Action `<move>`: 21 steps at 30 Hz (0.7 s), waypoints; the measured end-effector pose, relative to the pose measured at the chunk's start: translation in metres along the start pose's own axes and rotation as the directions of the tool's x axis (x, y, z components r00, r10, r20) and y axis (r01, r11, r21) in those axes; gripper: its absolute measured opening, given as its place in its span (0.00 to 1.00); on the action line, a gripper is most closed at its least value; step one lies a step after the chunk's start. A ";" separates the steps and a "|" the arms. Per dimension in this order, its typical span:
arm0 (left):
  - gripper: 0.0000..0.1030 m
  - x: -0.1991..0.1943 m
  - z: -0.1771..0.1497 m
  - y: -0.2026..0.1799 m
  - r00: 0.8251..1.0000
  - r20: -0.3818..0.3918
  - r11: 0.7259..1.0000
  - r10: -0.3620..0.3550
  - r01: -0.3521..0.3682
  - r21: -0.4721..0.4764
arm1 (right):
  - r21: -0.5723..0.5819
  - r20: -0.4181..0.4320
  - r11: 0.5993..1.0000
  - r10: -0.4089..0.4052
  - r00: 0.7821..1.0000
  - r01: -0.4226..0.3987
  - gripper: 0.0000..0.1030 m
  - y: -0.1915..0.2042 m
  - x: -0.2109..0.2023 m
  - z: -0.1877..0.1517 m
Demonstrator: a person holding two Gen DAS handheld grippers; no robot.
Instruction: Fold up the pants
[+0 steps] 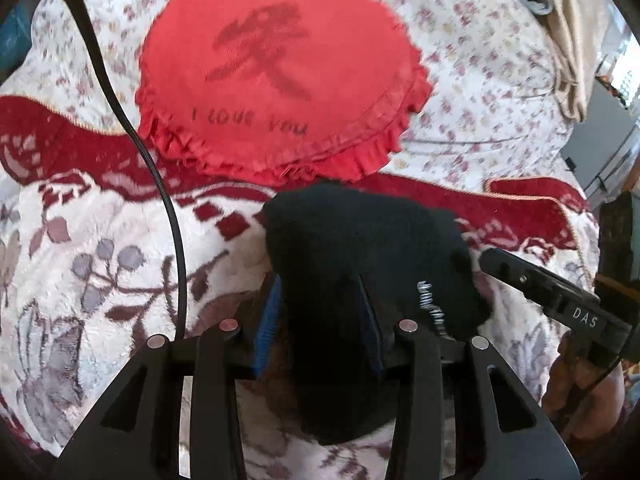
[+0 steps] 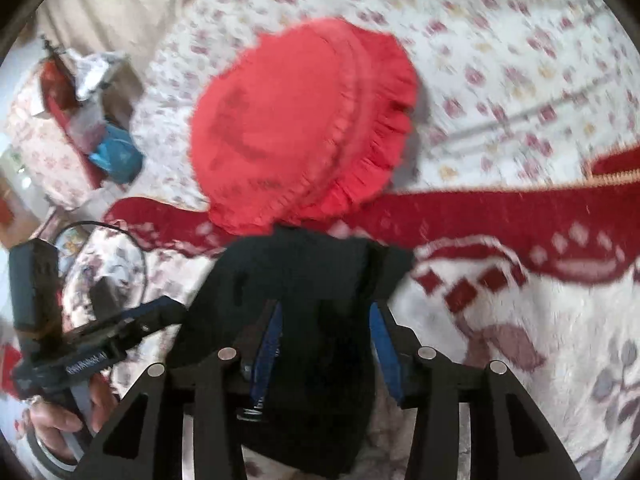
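Black linkage arms fill the bottom of both wrist views, w/ blue pads (image 1: 267, 322) just ahead. We hold black pants (image 1: 360, 252) in both tools: left gripper (image 1: 320, 316) is clamped on a bunch of the dark fabric, and right gripper (image 2: 326, 340) is clamped on its own bunch too (image 2: 304, 280). In each view cloth fills the gap between the pads and bulges out past the tips, so both grips look firm, not loose.

Pants hang lifted above the red-and-white blanket (image 1: 100, 240), just short of the red heart pillow (image 1: 264, 76), which lies on the floral bedsheet (image 1: 480, 60). Part of the other tool shows at the edge of each view, so the two grips sit side by side, close together.

Step, as we judge it: mid-fold, carrying a gripped edge up and over. Next move prob. calls for keeping both hands level w/ each other, laying the edge down evenly on the rest of the garment, then letting go.

Long axis: we can't tell; fabric is bunched and too dark to read waist from hem. It seems to drape down and back toward us.
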State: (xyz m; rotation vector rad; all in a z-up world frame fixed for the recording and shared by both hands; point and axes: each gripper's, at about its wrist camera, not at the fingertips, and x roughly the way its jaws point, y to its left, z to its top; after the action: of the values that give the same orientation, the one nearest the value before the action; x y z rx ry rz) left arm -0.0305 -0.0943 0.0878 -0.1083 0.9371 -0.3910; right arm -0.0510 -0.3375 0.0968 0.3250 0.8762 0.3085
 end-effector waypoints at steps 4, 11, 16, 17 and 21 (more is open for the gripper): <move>0.40 -0.005 -0.006 -0.015 1.000 0.016 1.000 0.022 -0.022 0.023 | -0.085 -0.014 0.996 0.003 1.000 -0.004 0.42 0.023 0.009 0.009; 0.40 0.016 -0.023 -0.025 0.997 -0.016 0.996 0.070 -0.069 0.064 | -0.081 -0.082 0.997 -0.028 0.996 0.022 0.42 0.019 0.053 0.013; 0.46 0.024 -0.024 -0.023 0.997 -0.007 0.995 0.079 -0.079 0.062 | -0.086 -0.111 0.994 -0.076 0.991 0.067 0.43 0.011 0.075 0.010; 0.46 0.026 -0.024 -0.022 0.997 -0.009 0.995 0.081 -0.080 0.064 | -0.091 -0.111 0.993 -0.079 0.991 0.069 0.43 0.010 0.077 0.010; 0.46 0.024 -0.024 -0.022 0.996 -0.006 0.995 0.083 -0.083 0.063 | -0.095 -0.102 0.993 -0.077 0.992 0.067 0.43 0.012 0.067 0.009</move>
State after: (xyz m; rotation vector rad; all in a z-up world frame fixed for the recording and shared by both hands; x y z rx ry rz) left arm -0.0433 -0.1213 0.0604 -0.0104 0.9341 -0.3435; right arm -0.0054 -0.3014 0.0605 0.1934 0.9728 0.3000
